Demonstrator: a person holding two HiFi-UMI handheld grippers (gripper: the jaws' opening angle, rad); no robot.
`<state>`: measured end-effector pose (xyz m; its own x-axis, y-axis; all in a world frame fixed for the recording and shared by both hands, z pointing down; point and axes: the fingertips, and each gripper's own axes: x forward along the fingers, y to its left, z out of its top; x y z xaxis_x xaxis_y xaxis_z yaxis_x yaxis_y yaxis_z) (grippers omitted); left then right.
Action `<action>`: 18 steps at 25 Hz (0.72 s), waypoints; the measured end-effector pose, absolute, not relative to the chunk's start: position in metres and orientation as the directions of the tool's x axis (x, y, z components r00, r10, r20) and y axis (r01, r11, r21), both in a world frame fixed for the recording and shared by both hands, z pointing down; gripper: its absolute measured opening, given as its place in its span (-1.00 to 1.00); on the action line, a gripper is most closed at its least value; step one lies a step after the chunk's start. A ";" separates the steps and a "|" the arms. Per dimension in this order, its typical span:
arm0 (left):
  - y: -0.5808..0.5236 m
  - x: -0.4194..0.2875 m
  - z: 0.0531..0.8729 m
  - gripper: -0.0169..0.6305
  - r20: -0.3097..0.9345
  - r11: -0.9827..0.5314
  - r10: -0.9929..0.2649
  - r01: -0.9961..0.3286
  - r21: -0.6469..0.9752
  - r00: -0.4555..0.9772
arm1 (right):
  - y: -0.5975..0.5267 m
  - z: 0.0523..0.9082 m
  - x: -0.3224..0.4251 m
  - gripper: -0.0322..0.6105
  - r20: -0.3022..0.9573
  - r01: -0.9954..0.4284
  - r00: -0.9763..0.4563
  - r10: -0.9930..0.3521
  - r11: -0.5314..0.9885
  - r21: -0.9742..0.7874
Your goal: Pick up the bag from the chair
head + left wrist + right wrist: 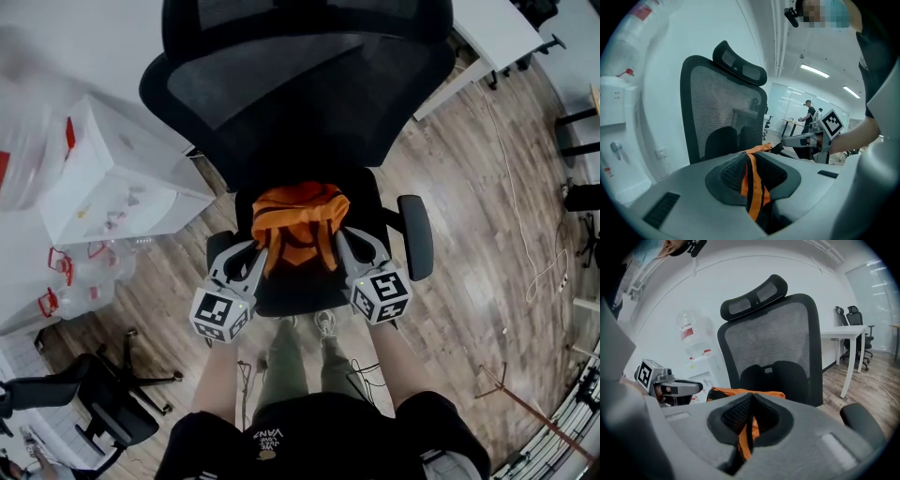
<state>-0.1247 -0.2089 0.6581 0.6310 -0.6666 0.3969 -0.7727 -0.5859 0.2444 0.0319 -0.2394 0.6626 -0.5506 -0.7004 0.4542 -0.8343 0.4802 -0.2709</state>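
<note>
An orange bag [298,220] with black trim lies on the seat of a black mesh office chair [300,292]. My left gripper [263,251] reaches to the bag's left side. In the left gripper view an orange-and-black strap [752,187] runs between its slightly parted pads, so the left gripper [749,160] stands open around it. My right gripper [341,240] is at the bag's right side. In the right gripper view the right gripper [751,401] is shut on a thin orange strap [744,442], with the bag [745,393] just beyond.
The chair's armrest [415,234] juts out on the right, its tall backrest [300,103] behind the bag. A white cabinet [112,173] stands left, another black chair [103,408] lower left, a white desk [487,33] upper right. Cables [525,244] trail over the wooden floor.
</note>
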 end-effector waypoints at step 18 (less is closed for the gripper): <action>-0.210 -0.098 0.703 -0.47 0.463 -0.602 -0.575 -0.732 0.318 0.674 | -0.226 0.717 0.006 -0.34 0.537 -0.766 -0.640 -0.549 0.510 -0.391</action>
